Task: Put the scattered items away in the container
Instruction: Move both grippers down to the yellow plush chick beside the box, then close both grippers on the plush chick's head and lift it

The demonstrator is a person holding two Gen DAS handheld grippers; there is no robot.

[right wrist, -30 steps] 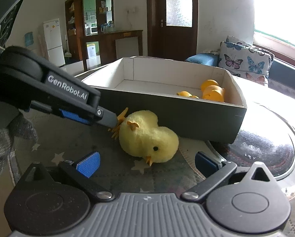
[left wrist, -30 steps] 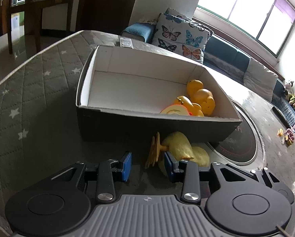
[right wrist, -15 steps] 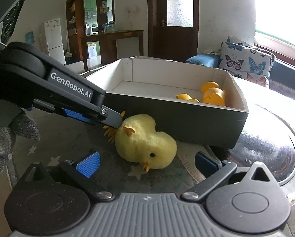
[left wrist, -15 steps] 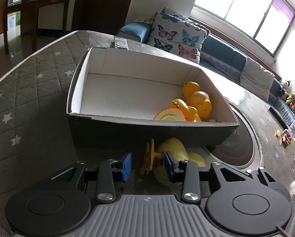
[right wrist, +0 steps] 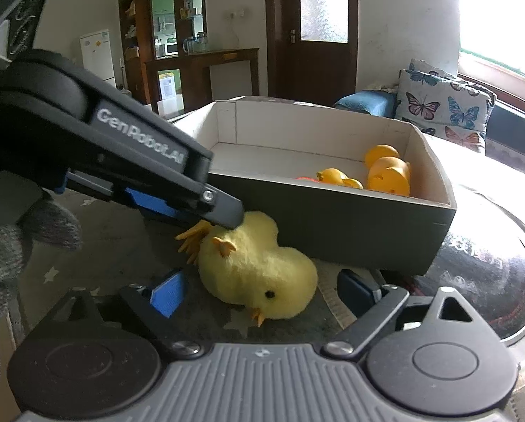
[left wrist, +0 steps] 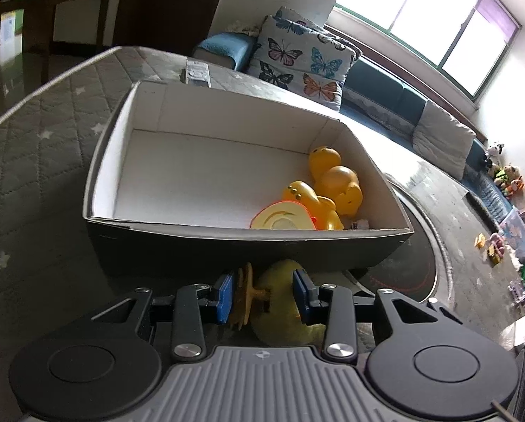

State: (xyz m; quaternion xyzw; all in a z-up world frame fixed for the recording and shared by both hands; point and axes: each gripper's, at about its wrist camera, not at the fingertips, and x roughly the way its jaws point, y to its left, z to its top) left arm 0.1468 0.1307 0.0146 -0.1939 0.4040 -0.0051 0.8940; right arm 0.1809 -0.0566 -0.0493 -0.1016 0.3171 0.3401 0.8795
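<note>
Straddling the rear end of the plush chick (left wrist: 283,288), the left tool (left wrist: 264,292) has its jaws opening, one blue pad beside the orange feet (left wrist: 244,293) and the other against the yellow body, so it looks released rather than clenched. The right tool (right wrist: 258,290) is closing with the chick's head (right wrist: 280,295) between its pads, which do not yet press on it. The chick lies on its side on the quilted surface (left wrist: 33,183), just ahead of both tools and touching or nearly touching the near wall of the cardboard box (left wrist: 248,246). Beyond that wall, in the far right corner of the box, lie the rubber ducks (left wrist: 332,183) already put away. To do this well, I would let only one tool take the soft body, squeezing the thick middle rather than the floppy feet, then lift clear of the box rim before moving forward and letting go over the bare white floor to the left of the ducks.
</note>
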